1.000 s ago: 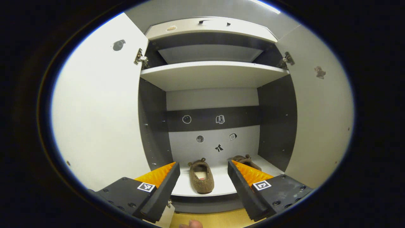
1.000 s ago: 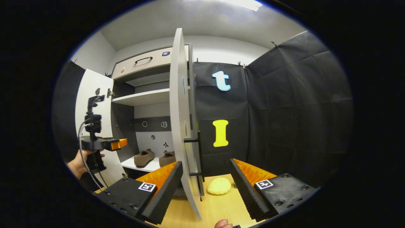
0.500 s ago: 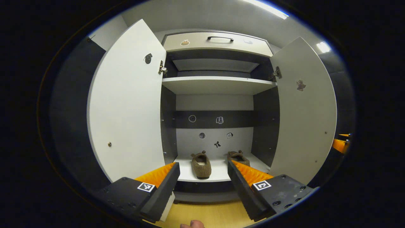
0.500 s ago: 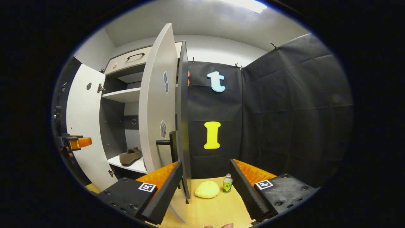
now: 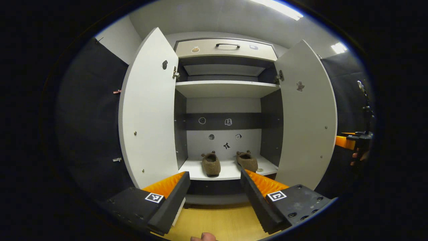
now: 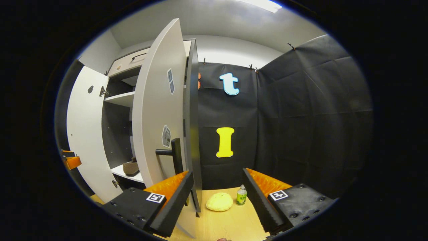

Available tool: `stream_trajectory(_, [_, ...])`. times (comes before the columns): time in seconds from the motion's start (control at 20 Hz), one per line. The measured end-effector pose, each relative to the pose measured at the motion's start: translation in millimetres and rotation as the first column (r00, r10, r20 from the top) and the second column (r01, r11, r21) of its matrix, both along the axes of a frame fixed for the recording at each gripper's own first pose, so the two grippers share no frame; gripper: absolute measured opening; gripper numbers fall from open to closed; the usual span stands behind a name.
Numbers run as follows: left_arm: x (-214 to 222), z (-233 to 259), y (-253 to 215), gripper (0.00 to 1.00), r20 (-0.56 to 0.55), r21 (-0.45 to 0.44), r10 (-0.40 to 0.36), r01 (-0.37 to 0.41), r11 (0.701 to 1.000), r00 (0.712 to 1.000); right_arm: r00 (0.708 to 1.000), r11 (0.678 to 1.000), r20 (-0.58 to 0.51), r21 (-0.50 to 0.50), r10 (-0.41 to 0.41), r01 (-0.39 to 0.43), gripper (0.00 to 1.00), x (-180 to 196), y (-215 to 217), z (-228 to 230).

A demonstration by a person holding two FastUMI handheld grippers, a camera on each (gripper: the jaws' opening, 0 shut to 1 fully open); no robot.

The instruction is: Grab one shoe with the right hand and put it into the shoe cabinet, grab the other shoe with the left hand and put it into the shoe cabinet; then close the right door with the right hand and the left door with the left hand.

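**Shoes are in, doors come next**

Compared with a second ago, the left gripper [image 5: 214,197] has drawn back from the cabinet, so the whole front now fits in the left gripper view, and the right gripper [image 6: 217,201] has swung to the outer face of the right door.

Both brown fuzzy slippers stand side by side on the white bottom shelf [image 5: 230,170] of the grey-and-white shoe cabinet: the left slipper [image 5: 211,163] and the right slipper [image 5: 247,160], toes to the back, not touching. So the two placing steps look finished, and the step in hand is, I judge, closing the right door.

Both grippers are spread wide and hold nothing. In the right gripper view the tall white right door [image 6: 158,110] stands half open, with its black bar handle [image 6: 172,153] just above the near finger. The next move probably calls for pressing the door's outer face and sweeping it inward. The white left door [image 5: 147,110] is also wide open and waits for the left gripper.

The floor is a pale wooden board [image 6: 227,221]. On it, beside the cabinet, lie a yellow rounded sponge-like lump [image 6: 219,203] and a small green bottle [image 6: 241,195]; what the lump is I cannot say. Black cloth walls [image 6: 301,117] enclose the booth under a white ceiling.
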State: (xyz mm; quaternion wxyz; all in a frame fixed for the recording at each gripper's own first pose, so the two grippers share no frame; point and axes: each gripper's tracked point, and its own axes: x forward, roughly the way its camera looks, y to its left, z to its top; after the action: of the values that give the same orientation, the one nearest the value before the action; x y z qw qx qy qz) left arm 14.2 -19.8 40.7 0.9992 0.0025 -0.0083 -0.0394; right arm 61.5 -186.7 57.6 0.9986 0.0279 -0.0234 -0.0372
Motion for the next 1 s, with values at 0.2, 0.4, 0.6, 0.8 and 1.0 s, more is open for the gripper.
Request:
stream_trajectory(0.2, [-12.0, -3.5, 7.6, 0.96, -0.005, 0.012, -0.011, 0.011, 1.000, 1.000, 1.000, 0.998, -0.001, 0.053, -0.022, 0.022, 0.98, -2.0, 5.6, -3.3])
stream_trajectory(0.4, [-16.2, -6.4, 18.0, 0.96, -0.011, 0.013, -0.013, 0.013, 1.000, 1.000, 1.000, 0.997, -0.006, 0.075, -0.027, 0.027, 0.98, -4.8, 16.5, -5.3])
stream_trajectory(0.6, [-16.4, -11.3, 27.7, 0.96, -0.027, -0.003, -0.013, 0.013, 1.000, 1.000, 1.000, 0.994, -0.006, 0.104, 0.023, -0.022, 0.98, -5.7, 45.4, -7.9])
stream_trajectory(0.8, [-17.1, -11.6, 36.9, 0.96, -0.023, 0.006, -0.007, 0.007, 1.000, 1.000, 0.997, 0.994, -0.009, 0.077, 0.080, -0.079, 1.00, -3.9, 76.9, -8.2])
stream_trajectory(1.0, [-16.2, -16.7, 43.5, 0.96, -0.034, -0.016, -0.001, 0.000, 1.000, 0.999, 0.993, 0.989, -0.016, 0.091, 0.114, -0.112, 0.98, 0.7, 95.9, -8.9])
